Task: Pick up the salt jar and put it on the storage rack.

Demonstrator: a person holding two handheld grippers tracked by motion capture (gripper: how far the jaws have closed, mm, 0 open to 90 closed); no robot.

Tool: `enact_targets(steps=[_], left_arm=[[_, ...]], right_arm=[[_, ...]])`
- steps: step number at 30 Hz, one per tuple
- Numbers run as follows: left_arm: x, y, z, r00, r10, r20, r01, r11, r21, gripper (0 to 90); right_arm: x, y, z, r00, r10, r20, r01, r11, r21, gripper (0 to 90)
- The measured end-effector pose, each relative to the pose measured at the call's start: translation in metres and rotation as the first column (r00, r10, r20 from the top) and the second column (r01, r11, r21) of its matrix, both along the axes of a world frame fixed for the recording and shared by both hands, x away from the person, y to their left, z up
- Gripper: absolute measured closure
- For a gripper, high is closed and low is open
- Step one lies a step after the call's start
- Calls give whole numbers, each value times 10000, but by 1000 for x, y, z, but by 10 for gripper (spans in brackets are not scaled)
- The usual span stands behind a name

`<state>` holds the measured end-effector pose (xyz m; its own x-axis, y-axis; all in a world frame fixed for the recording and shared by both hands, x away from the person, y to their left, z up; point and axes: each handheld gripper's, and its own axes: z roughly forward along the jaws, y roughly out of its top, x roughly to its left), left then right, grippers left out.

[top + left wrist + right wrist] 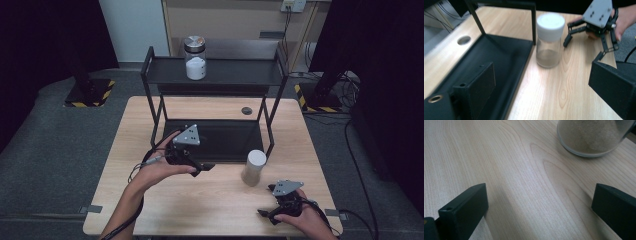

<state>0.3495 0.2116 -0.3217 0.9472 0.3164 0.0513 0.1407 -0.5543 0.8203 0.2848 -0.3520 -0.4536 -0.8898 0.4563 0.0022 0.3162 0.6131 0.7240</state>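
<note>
A clear jar with a white lid (253,167) stands upright on the wooden table (210,200), just off the front right corner of a black two-tier rack (150,75). Sandy powder fills its bottom (548,58). My left gripper (200,162) hovers left of the jar, at the front edge of the rack's lower tray (220,140). Its jaws (542,75) stand wide open with nothing between them. My right gripper (266,201) rests low near the table's front right, also open and empty (539,200), pointing at the jar's base (589,137).
A second jar (195,59) with a silver lid and white contents stands on the rack's top shelf. A round cable hole (246,110) lies behind the rack. The rack's front right post (533,22) stands close beside the white-lidded jar. Cables trail off the table.
</note>
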Motion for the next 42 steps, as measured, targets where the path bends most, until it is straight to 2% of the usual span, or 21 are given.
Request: enact_targets(steps=[4,15,19,25,28,33,42], left_arm=[[-1,-3,-19,9994,-26,-333,32,9998,179,59],[-6,-11,-52,9982,-266,-536,295,9981,533,57],[-11,-9,-67,9977,-276,-616,307,9983,490,55],[-16,-7,-85,9957,-249,-887,324,9959,844,53],[-19,-6,-92,9951,-227,-966,322,9946,982,50],[-23,-1,-103,9940,-140,-1083,234,9960,863,50],[-26,3,-114,9926,-45,-1215,154,9959,891,48]], right_arm=[[0,0,0,10000,-1,-1,1,10000,-1,16],[0,0,0,10000,-9,0,9,10000,2,16],[0,0,0,10000,-12,3,12,10000,3,17],[0,0,0,10000,-23,-1,23,10000,5,17],[-1,0,0,10000,-31,-3,31,10000,7,17],[-1,0,0,10000,-39,-1,39,10000,5,17],[-1,0,0,10000,-55,-5,55,10000,4,17]])
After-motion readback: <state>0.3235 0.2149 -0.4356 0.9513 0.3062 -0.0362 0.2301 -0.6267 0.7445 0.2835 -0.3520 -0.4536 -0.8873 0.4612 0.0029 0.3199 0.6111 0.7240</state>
